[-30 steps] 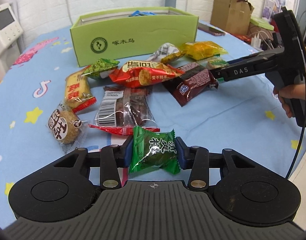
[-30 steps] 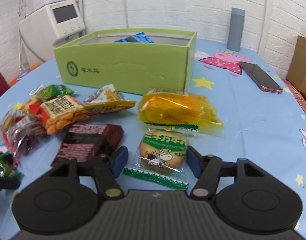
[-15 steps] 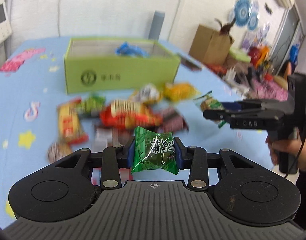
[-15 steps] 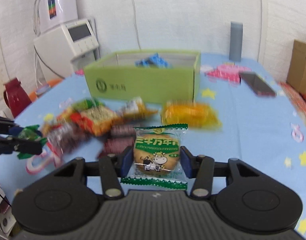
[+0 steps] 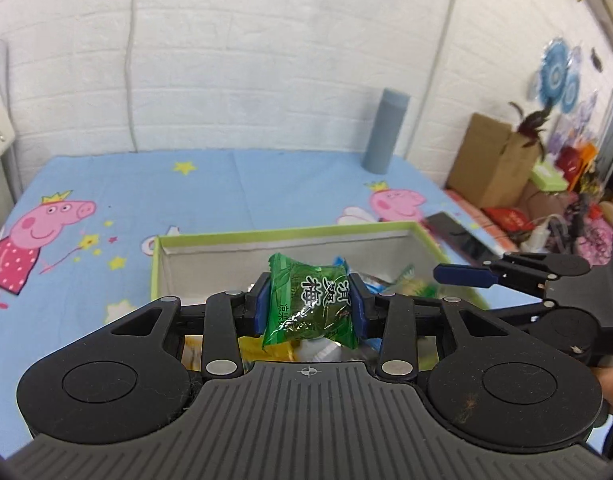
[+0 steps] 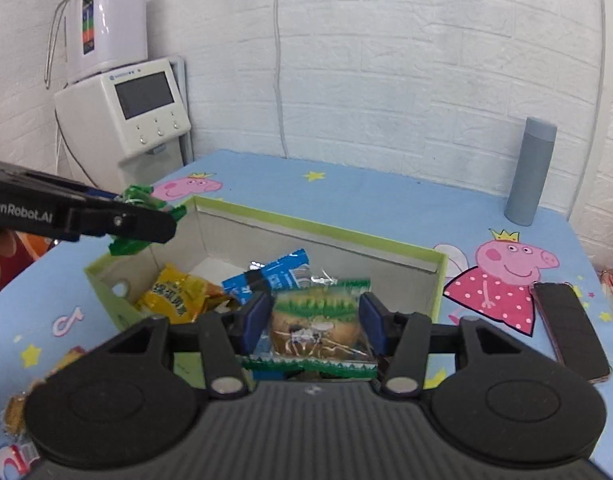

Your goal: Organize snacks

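Here we hold the green plum candy (image 5: 310, 304) clamped in our left hand-held gripper (image 5: 309, 307) and the cow biscuit packet (image 6: 316, 326) in our right hand-held gripper (image 6: 313, 322), both above the open green box (image 6: 346, 238) on the surface (image 6: 386, 196).

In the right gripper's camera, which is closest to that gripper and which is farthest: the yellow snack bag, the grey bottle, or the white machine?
1. Yellow snack bag, in the green box, just left of the right gripper.
2. Grey bottle, back right, by the wall.
3. White machine, beyond the table's far left corner.
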`<state>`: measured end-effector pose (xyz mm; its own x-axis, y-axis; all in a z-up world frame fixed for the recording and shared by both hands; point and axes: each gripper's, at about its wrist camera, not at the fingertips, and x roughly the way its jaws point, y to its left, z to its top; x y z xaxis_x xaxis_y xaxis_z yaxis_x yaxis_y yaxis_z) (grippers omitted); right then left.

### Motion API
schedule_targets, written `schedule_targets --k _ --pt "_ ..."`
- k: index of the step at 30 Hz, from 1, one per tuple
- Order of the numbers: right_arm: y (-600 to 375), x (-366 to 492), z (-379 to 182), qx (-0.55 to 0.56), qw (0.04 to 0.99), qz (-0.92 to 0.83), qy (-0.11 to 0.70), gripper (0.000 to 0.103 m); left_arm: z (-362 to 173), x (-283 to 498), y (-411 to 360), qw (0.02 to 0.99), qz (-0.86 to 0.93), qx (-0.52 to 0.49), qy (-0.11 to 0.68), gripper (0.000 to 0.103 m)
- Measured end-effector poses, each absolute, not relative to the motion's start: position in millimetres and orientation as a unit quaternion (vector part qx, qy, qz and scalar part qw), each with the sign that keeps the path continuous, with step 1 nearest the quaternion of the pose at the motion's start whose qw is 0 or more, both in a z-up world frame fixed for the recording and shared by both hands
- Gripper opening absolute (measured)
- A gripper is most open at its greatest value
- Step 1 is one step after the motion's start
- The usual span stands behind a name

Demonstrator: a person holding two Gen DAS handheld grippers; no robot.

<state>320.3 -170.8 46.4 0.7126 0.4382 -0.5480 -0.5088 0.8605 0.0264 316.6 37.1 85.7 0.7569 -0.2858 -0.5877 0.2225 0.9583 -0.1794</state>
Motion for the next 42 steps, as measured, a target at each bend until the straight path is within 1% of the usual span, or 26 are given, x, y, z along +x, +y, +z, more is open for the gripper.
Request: schedule_targets --k 1,2,3,4,5,10,11,12,14,16,19,25,27,31,35,37,39,40,41,42 --pt "-168 330 40 -0.066 0.922 0.254 0.284 0.066 80 327 36 0.935 -0.13 -0.047 0.327 0.025" --pt "-167 335 37 -0.068 0.923 0.252 0.284 0.071 74 337 36 0.934 -0.122 -0.045 0.333 0.03" --pt "-167 337 35 -0.067 0.924 0.252 0.28 0.079 70 342 36 0.933 -0.119 -0.044 0.337 0.032" --pt "-169 335 35 -0.062 0.926 0.254 0.272 0.092 68 344 36 0.932 -0.119 -0.045 0.338 0.036" --pt "-171 329 38 -0.059 0.93 0.253 0.26 0.094 67 342 37 0.933 -0.121 -0.046 0.336 0.04" --pt "-186 279 58 -0.05 0.941 0.26 0.21 0.093 78 306 38 0.942 -0.128 -0.041 0.306 0.053" --pt "-188 268 61 -0.049 0.941 0.264 0.208 0.093 81 295 37 0.943 -0.131 -0.039 0.303 0.054" --pt "-190 255 62 -0.047 0.939 0.268 0.209 0.093 82 286 36 0.944 -0.133 -0.038 0.3 0.055" --pt "-192 235 61 -0.045 0.935 0.279 0.213 0.093 84 266 33 0.943 -0.141 -0.035 0.298 0.059" --pt "-190 215 54 -0.041 0.927 0.294 0.23 0.093 81 247 30 0.942 -0.147 -0.028 0.301 0.061" --pt "-182 186 35 -0.033 0.909 0.321 0.263 0.093 66 215 24 0.934 -0.153 -0.016 0.321 0.061" --pt "-154 153 -7 -0.017 0.875 0.366 0.316 0.093 27 168 30 0.915 -0.137 -0.025 0.377 0.058" --pt "-143 156 -12 -0.023 0.87 0.371 0.323 0.093 19 169 33 0.909 -0.134 -0.035 0.392 0.055" --pt "-122 169 -23 -0.049 0.867 0.359 0.341 0.093 9 180 35 0.902 -0.138 -0.037 0.408 0.055" --pt "-115 182 -31 -0.019 0.859 0.358 0.366 0.094 -1 187 36 0.889 -0.156 -0.063 0.426 0.055" --pt "-117 180 -31 -0.009 0.856 0.364 0.368 0.094 -3 184 38 0.879 -0.177 -0.086 0.434 0.049" --pt "-121 175 -29 0.005 0.848 0.377 0.372 0.094 -3 181 35 0.88 -0.177 -0.09 0.432 0.049" --pt "-122 171 -28 0.008 0.849 0.376 0.372 0.094 -3 178 35 0.88 -0.178 -0.092 0.431 0.045" --pt "-123 167 -26 0.009 0.849 0.375 0.372 0.094 -2 175 34 0.879 -0.179 -0.101 0.43 0.038" --pt "-125 161 -23 0.011 0.852 0.374 0.368 0.094 1 171 33 0.879 -0.178 -0.106 0.429 0.037"
